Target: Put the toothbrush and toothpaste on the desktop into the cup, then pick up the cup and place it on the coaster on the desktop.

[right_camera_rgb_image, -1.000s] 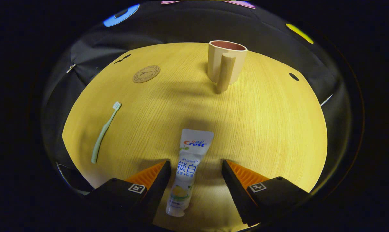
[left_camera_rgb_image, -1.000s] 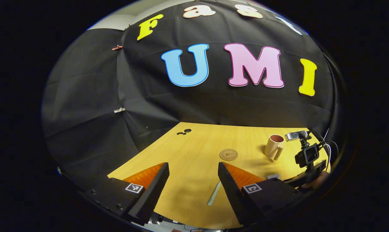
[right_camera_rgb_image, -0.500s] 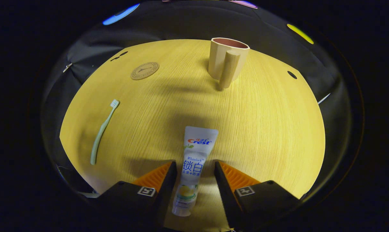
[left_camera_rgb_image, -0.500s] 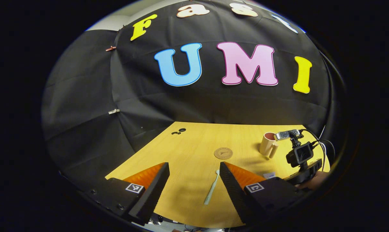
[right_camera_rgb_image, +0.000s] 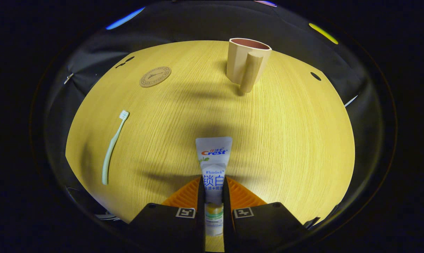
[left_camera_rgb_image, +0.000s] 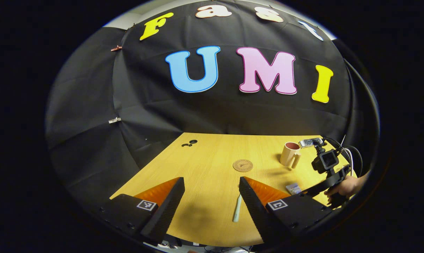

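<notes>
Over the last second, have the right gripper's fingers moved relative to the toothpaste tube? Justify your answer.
Yes. In the right gripper view, the right gripper has closed inward: its fingers stood apart either side of the toothpaste tube and now press on it, while the cup stays put.

Sharp, overhead-lit, soft shadows, fisheye-warped edges

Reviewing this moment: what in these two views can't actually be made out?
- Toothpaste: in the right gripper view its middle sits between the closed jaws of the right gripper; whether it has left the table cannot be told.
- Toothbrush: in the left gripper view its head end is hidden behind one finger of the left gripper.
- Cup: contents too shadowed to judge.
</notes>
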Demonstrator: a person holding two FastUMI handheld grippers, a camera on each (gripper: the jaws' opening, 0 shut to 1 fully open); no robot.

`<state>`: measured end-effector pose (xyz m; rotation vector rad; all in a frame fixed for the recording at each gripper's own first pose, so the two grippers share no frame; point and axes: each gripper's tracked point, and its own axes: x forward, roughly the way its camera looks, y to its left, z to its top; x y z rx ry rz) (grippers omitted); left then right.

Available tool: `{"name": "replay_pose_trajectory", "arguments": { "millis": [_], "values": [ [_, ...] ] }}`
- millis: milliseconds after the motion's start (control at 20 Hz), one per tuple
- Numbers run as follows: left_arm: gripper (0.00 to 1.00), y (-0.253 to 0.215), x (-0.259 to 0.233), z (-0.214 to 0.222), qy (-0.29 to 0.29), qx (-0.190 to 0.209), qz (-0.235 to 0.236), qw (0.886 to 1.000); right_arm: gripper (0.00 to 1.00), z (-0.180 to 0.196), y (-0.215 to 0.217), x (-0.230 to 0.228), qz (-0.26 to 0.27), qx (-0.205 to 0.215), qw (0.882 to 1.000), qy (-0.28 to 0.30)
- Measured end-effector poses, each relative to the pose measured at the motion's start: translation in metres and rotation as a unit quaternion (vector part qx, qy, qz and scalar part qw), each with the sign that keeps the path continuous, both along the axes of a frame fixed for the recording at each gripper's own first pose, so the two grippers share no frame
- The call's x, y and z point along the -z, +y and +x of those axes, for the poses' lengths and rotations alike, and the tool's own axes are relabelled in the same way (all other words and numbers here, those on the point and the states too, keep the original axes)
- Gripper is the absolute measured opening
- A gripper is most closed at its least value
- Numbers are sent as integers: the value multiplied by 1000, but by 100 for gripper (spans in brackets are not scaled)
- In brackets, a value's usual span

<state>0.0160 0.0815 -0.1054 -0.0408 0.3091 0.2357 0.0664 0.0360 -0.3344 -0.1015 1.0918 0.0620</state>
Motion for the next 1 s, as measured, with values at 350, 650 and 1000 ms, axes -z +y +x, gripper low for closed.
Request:
{"name": "replay_pose_trajectory", "arguments": {
  "millis": [350,650,1000],
  "values": [
    [99,-8,31,27,37,62,-31,997,20,-1,-5,-22,32,16,999,-32],
    [94,-55,102,67,135,137,-62,979,20,0,-29,-85,55,25,993,-105],
    [78,-74,173,91,241,146,-94,955,20,-17,-53,-122,87,47,985,-139]
  ]
}}
